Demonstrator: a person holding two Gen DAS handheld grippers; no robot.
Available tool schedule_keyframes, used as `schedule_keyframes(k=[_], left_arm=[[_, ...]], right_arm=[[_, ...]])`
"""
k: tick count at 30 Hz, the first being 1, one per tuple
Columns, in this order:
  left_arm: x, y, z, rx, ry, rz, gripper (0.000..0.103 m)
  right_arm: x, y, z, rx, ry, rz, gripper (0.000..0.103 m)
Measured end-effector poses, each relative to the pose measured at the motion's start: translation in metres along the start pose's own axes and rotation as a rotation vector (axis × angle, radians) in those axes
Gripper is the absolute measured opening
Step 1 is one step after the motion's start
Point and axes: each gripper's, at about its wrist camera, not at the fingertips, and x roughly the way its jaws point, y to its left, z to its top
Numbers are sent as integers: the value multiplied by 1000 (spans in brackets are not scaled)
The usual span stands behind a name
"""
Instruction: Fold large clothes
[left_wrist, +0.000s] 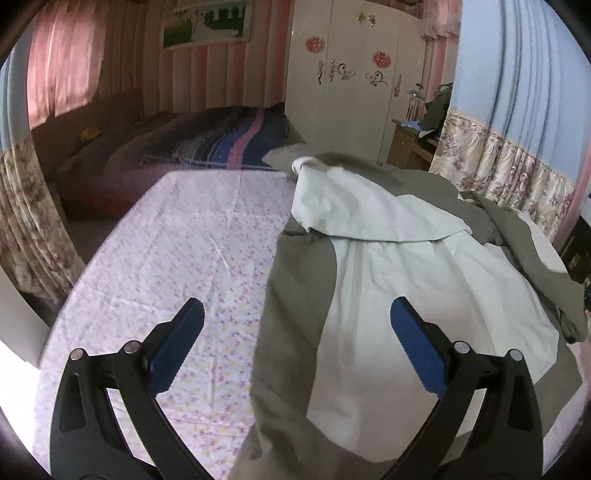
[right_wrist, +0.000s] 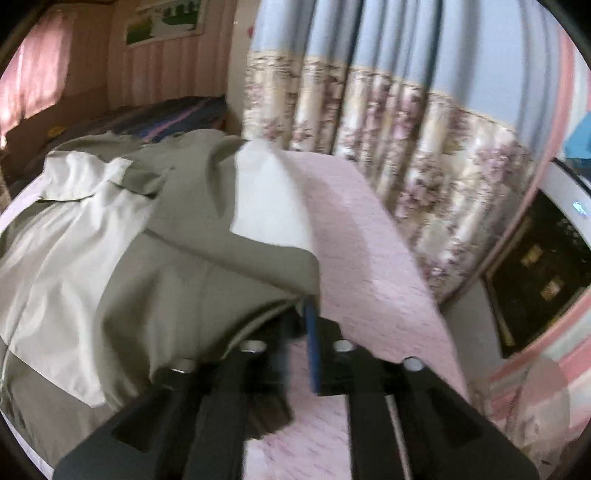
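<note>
A large grey-and-white jacket (left_wrist: 369, 266) lies spread on a table covered with a pink floral cloth (left_wrist: 192, 251). My left gripper (left_wrist: 295, 332) is open and empty, hovering above the jacket's left grey edge near the table's front. In the right wrist view the jacket (right_wrist: 110, 258) fills the left half. My right gripper (right_wrist: 306, 314) is shut on the jacket's grey edge and lifts it; a fold of the pink cloth (right_wrist: 369, 266) also rises beside the fingers, and I cannot tell whether it is pinched too.
A bed with a striped blanket (left_wrist: 221, 144) stands beyond the table. A white wardrobe (left_wrist: 351, 81) is at the back. Floral curtains (right_wrist: 424, 166) hang close on the right, and a dark cabinet (right_wrist: 546, 266) stands beside them.
</note>
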Motion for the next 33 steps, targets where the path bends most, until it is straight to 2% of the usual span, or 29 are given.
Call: schedule_keyframes(k=[1,2,4,7,9,14,18,24,29,32,33], left_arm=[[-2,1,1,4,0,12,100],[-2,3,2,4,3,25,100],[4,10,3,3,32,49,100],[20,20,2,13,77,84,100],[32,26,7,6,103,70,100],[60,24,50,23,94,60,100],[108,19,101,26,93,70,100],[199,18,156,0,142,66,100],[274,15,182,-4,214,47,100],[309,8,186,38,274,37,100],[322,4,186,60,293,34,100]], right_arm=[[-13,-3,3,18,-45,-9,72],[-26,-8,2,31,-86,-12,76],[-45,-7,10,45,-139,-27,78],[-62,8,31,41,-203,36,80],[-65,23,46,16,-235,66,83],[-28,73,105,-28,-234,177,84],[31,109,157,-49,-198,205,84],[165,139,233,11,-56,223,84],[255,165,267,-32,42,188,84],[307,173,272,-20,165,176,83],[321,176,272,-16,202,189,72]])
